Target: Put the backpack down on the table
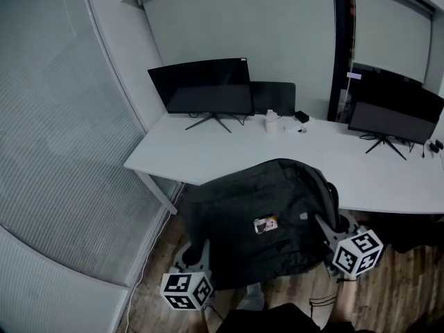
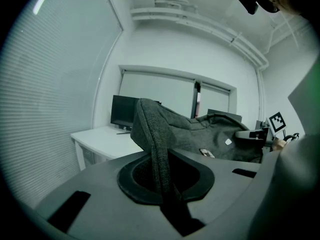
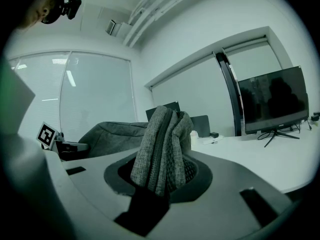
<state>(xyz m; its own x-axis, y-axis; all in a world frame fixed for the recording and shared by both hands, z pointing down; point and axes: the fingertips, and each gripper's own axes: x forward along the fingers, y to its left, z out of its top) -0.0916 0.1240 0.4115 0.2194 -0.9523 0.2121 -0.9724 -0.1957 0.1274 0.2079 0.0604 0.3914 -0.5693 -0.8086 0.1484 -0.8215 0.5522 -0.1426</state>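
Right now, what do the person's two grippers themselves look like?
The left gripper and right gripper match: pale grey tongs, each backed by a white cube printed with black square markers. In their own views the bodies are smooth matt grey, with a dark oval recess and dark rectangular slots. No cables show.

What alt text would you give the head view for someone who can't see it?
A dark grey backpack hangs between the left gripper and the right gripper, each shut on one side of it, just in front of a white table and not yet set down. Two dark monitors stand on the table.
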